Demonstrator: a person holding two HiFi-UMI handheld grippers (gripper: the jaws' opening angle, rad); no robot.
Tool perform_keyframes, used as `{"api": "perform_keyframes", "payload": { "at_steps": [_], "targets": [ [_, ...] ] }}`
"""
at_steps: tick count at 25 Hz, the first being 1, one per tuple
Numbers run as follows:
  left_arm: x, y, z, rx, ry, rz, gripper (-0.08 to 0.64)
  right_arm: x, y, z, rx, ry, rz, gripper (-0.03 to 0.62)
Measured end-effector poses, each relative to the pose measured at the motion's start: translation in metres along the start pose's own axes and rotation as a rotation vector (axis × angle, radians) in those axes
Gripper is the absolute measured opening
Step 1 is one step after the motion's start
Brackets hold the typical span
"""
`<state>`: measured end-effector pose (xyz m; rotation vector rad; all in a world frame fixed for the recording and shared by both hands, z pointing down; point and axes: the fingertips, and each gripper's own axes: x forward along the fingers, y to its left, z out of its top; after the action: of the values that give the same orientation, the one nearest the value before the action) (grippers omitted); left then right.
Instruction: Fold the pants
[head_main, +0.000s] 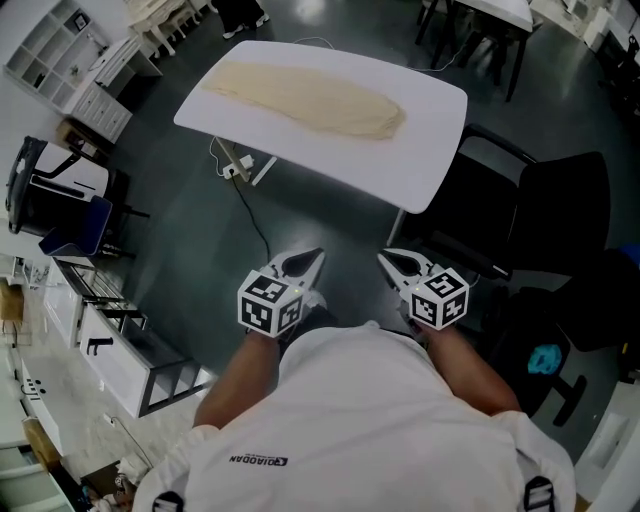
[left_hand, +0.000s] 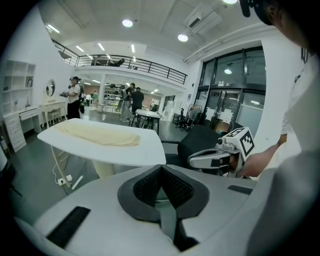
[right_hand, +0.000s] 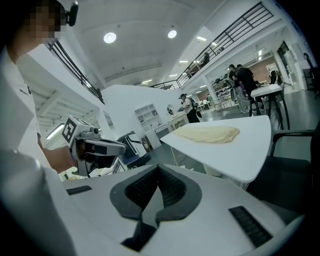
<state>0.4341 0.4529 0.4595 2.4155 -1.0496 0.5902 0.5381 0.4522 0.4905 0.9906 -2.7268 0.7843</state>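
Observation:
The cream pants (head_main: 310, 100) lie folded into a long strip on the white table (head_main: 430, 150), well ahead of me. Both grippers hang close to my body, over the dark floor and short of the table. The left gripper (head_main: 316, 254) is shut, its pads meeting with nothing between them. The right gripper (head_main: 384, 257) is shut and empty too. In the left gripper view the pants (left_hand: 97, 134) rest on the table (left_hand: 135, 154) beyond the closed left gripper (left_hand: 161, 168). In the right gripper view the pants (right_hand: 207, 133) lie past the closed right gripper (right_hand: 159, 169).
A black office chair (head_main: 560, 220) stands to the right of the table. A cable and power strip (head_main: 235, 170) lie on the floor under the table's left side. White shelves (head_main: 60, 50) and a dark cart (head_main: 50, 200) stand at the left. People (left_hand: 75, 95) stand far behind.

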Motion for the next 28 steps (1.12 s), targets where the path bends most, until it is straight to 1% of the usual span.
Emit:
{"api": "perform_keyframes", "payload": {
  "at_steps": [6,11,15,19,23,28],
  "targets": [
    [0.014,0.037,-0.008,-0.037,0.024,-0.014,0.028,0.03,-0.013,0.003,0.011,0.008,-0.019,0.02],
    [0.029,0.077,0.016,-0.025,-0.008,-0.043,0.028,0.065,-0.03,0.017,0.011,0.014,-0.06,0.02],
    [0.029,0.131,0.038,-0.008,-0.024,-0.033,0.028,0.104,-0.038,0.039,0.014,0.005,-0.091,0.019],
    [0.028,0.19,0.057,-0.019,-0.036,-0.027,0.028,0.143,-0.044,0.059,0.012,0.008,-0.126,0.019],
    [0.03,0.233,0.072,-0.013,-0.038,-0.055,0.028,0.18,-0.053,0.075,0.026,0.013,-0.172,0.019],
    [0.031,0.28,0.08,0.0,-0.034,-0.087,0.028,0.227,-0.052,0.089,0.027,0.027,-0.206,0.018]
  ]
}}
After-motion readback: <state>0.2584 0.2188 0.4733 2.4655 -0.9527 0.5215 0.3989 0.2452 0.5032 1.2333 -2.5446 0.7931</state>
